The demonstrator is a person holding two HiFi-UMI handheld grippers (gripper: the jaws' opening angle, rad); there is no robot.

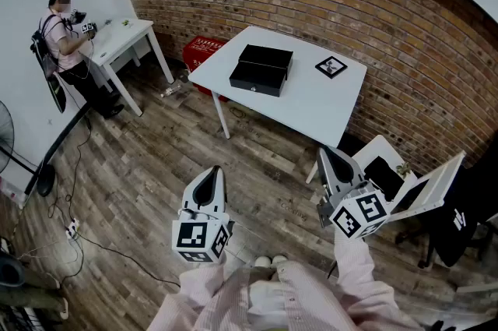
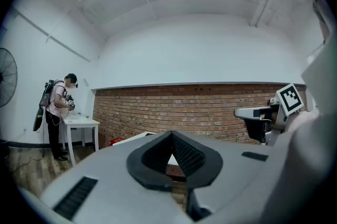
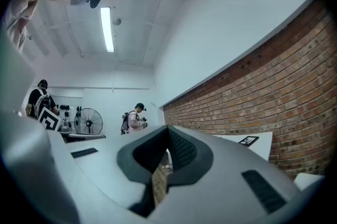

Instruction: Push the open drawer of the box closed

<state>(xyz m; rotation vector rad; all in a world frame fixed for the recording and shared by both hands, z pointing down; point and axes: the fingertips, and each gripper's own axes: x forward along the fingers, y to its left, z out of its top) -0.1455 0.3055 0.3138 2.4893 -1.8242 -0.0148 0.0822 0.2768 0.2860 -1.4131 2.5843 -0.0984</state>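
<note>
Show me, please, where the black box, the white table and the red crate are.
black box (image 1: 266, 57): head view, on its top face.
white table (image 1: 327, 107): head view, on the bare tabletop.
red crate (image 1: 204, 51): head view, on its visible side.

We find no word, brand or number that we can read, only black-and-white square markers on the cubes of the left gripper (image 1: 210, 174) and the right gripper (image 1: 327, 151) and on a card (image 1: 331, 66) on the white table (image 1: 311, 107), and white print too small to read on the red crate (image 1: 204, 51).
</note>
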